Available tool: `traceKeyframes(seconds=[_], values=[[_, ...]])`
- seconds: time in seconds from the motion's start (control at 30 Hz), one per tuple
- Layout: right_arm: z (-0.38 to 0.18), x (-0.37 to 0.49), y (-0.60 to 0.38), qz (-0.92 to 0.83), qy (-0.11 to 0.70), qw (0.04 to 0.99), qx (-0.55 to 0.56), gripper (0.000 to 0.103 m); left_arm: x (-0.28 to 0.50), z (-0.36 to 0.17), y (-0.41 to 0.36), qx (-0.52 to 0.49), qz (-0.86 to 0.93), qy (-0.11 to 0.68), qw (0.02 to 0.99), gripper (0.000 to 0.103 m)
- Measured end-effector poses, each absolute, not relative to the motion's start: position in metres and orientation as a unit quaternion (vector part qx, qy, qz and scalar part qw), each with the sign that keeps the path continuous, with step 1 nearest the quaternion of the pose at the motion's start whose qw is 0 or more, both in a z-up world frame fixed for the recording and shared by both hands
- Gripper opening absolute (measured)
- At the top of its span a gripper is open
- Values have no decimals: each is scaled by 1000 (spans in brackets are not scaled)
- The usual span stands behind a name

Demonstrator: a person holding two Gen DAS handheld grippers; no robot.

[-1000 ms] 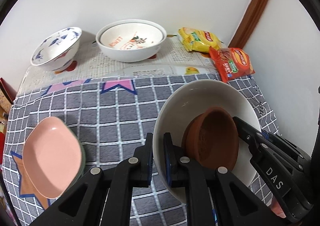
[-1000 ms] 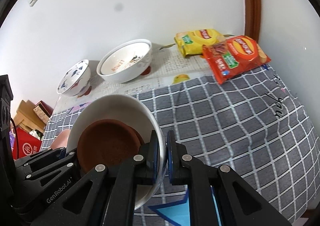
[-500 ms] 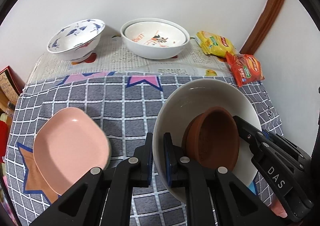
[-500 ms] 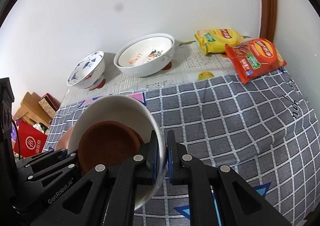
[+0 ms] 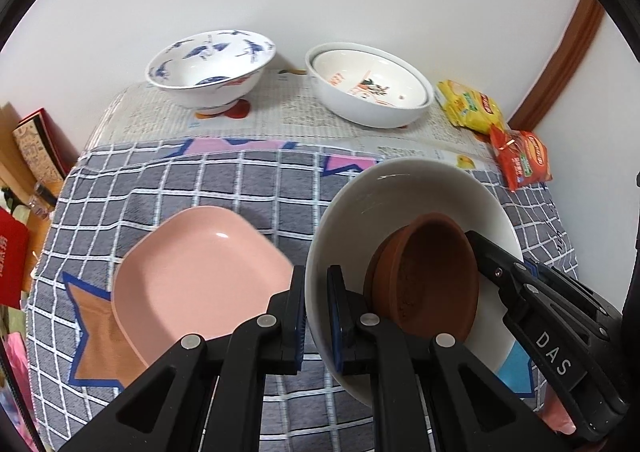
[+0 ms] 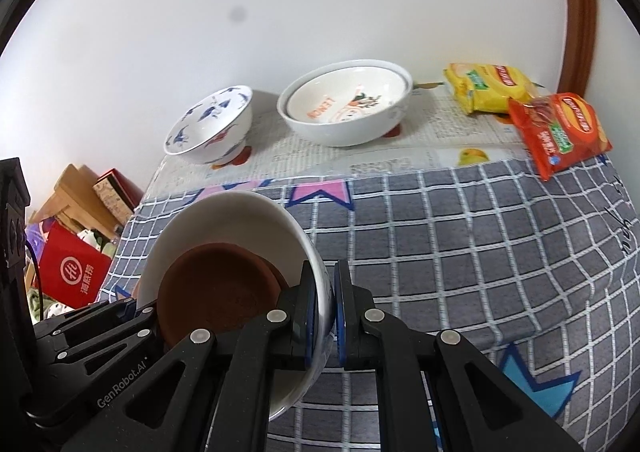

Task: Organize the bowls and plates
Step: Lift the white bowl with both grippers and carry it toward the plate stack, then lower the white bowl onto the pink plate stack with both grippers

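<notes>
Both grippers grip one plain white bowl [image 5: 416, 196] by opposite rims and hold it above the checked cloth. A brown clay dish [image 5: 428, 280] lies inside it. My left gripper [image 5: 316, 316] is shut on the bowl's left rim. My right gripper [image 6: 325, 312] is shut on its right rim, where the white bowl [image 6: 224, 220] and clay dish [image 6: 216, 288] also show. A pink square plate [image 5: 196, 276] lies on the cloth to the left, below the bowl. A blue-patterned bowl [image 5: 212, 64] and stacked white printed bowls [image 5: 368, 88] stand at the back on newspaper.
Yellow snack packet [image 5: 470, 108] and red snack packet [image 5: 520, 158] lie at the back right near the wall and a brown door frame [image 5: 556, 56]. Boxes and a red bag [image 6: 72, 272] sit on the floor beyond the table's left edge.
Both grippers have carried the white bowl with the clay dish to the left and up. The pink plate and back bowls have shifted right in view.
</notes>
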State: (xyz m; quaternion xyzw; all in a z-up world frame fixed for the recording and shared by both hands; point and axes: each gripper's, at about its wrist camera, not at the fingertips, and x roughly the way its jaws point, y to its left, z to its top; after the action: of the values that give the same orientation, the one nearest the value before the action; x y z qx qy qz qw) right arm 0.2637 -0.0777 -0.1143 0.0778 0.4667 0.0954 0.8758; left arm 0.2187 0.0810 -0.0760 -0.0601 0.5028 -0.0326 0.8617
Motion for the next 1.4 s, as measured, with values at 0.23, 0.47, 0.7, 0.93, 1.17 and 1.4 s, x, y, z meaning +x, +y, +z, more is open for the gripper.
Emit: traceKeyframes(seconds=[0.23, 0.47, 0.7, 0.93, 1.17, 1.4], values=[[-119, 265, -48, 116, 469, 873, 70, 9, 214, -77, 111, -70, -13, 502, 862, 10], [-128, 268, -16, 140, 477, 866, 63, 9, 210, -82, 142, -80, 11, 505, 859, 10], [-136, 272, 16, 161, 486, 858, 53, 9, 206, -92, 172, -91, 33, 510, 855, 10], [-149, 276, 41, 175, 497, 849, 45, 9, 204, -105, 196, -101, 47, 518, 848, 10], [-166, 280, 55, 178, 513, 839, 36, 9, 208, -123, 205, -109, 48, 531, 839, 10], [-181, 286, 52, 170, 530, 830, 32, 9, 215, -139, 203, -114, 42, 544, 830, 10]])
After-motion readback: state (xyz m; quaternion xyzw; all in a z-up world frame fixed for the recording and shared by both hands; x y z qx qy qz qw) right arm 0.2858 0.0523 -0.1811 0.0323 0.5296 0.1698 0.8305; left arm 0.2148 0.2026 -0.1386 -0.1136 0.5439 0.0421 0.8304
